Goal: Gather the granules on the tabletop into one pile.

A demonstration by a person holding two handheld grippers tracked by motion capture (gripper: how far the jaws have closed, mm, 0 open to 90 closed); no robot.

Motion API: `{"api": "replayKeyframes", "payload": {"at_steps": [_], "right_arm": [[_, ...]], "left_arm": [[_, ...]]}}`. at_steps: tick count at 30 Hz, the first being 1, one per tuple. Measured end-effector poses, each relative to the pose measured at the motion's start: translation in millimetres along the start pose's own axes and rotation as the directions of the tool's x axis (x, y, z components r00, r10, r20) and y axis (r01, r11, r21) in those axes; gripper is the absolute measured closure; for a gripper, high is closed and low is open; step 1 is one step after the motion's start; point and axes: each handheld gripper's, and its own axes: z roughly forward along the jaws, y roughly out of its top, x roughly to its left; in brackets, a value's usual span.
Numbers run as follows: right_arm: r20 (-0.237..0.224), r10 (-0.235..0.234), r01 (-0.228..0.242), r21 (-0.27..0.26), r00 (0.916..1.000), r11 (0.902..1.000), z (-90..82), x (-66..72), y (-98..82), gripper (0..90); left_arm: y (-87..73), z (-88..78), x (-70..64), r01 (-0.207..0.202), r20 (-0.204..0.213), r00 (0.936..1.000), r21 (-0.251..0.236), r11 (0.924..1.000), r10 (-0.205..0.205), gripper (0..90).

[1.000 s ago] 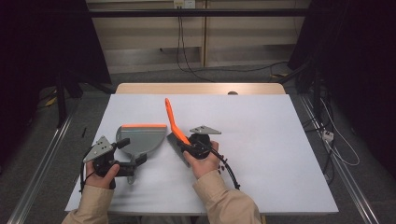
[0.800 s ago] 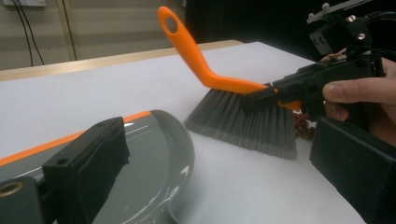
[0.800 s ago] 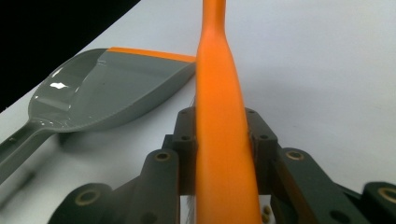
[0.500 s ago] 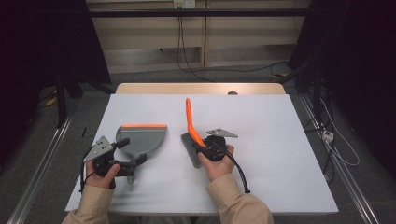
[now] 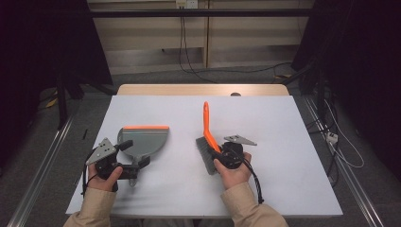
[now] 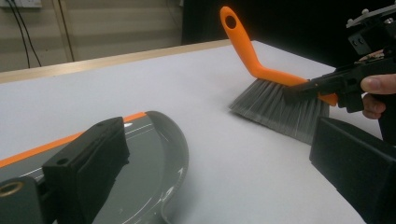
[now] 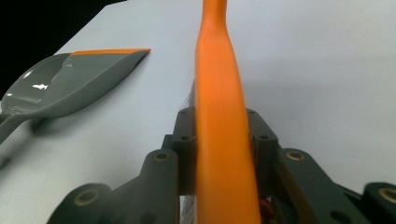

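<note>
Orange plastic forms the long handle of a hand brush (image 5: 207,130), which is seen clamped between the closed fingers of the right gripper (image 5: 218,152) near the middle of the white table (image 5: 283,142). The handle is bent: a straight upper length, pierced by a hanging hole at its tip, is angled up and away from the person, while the lower length is joined to a block of grey bristles. In the left gripper view the bristles (image 6: 275,109) are shown splayed toward the table surface, and whether they touch it cannot be told. In the right gripper view the handle (image 7: 222,121) is pictured running straight up between the two black fingers (image 7: 184,135), pressed on both sides.

A grey dustpan (image 5: 144,141) with an orange front lip is laid flat on the table to the left, well apart from the brush. The left gripper (image 5: 124,147) is held at the dustpan's handle end; in its own view the fingers (image 6: 88,163) are seen standing wide apart, one over the pan, with nothing gripped between them.
</note>
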Motion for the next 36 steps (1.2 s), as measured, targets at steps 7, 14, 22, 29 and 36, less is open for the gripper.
{"api": "replayKeyframes", "payload": {"at_steps": [7, 14, 22, 29, 36], "right_arm": [[0.012, 0.012, -0.012, -0.002, 0.9999, 0.9999, -7.6, -4.3, -1.5, 70.8], [0.002, 0.02, -0.02, -0.007, 0.9998, 0.9998, -12.4, -3.0, -1.7, 71.0], [-0.051, 0.053, -0.055, -0.03, 0.9973, 0.998, -18.4, -3.4, 7.2, 71.2], [-0.068, -0.052, 0.044, -0.107, 0.9964, 0.9932, -27.2, -11.3, 37.7, 71.1], [0.003, -0.185, 0.185, -0.074, 0.9827, 0.9799, -14.1, -43.5, 49.4, 71.2]], "left_arm": [[0.4, 0.9, -1.3, -0.003, 0.005, 1.0, 0.0, 1.0, 0.003, 4.2], [0.5, 1.1, -1.1, -0.002, 0.003, 1.0, -0.001, 1.0, 0.002, 4.2], [0.6, 2.0, -1.0, -0.002, 0.003, 1.0, -0.001, 1.0, 0.002, 4.2], [0.6, 0.9, 0.2, 0.0, 0.001, 1.0, 0.0, 1.0, 0.0, 4.2], [0.3, 0.9, 1.9, 0.007, -0.006, 1.0, -0.001, 1.0, -0.007, 4.2]]}}
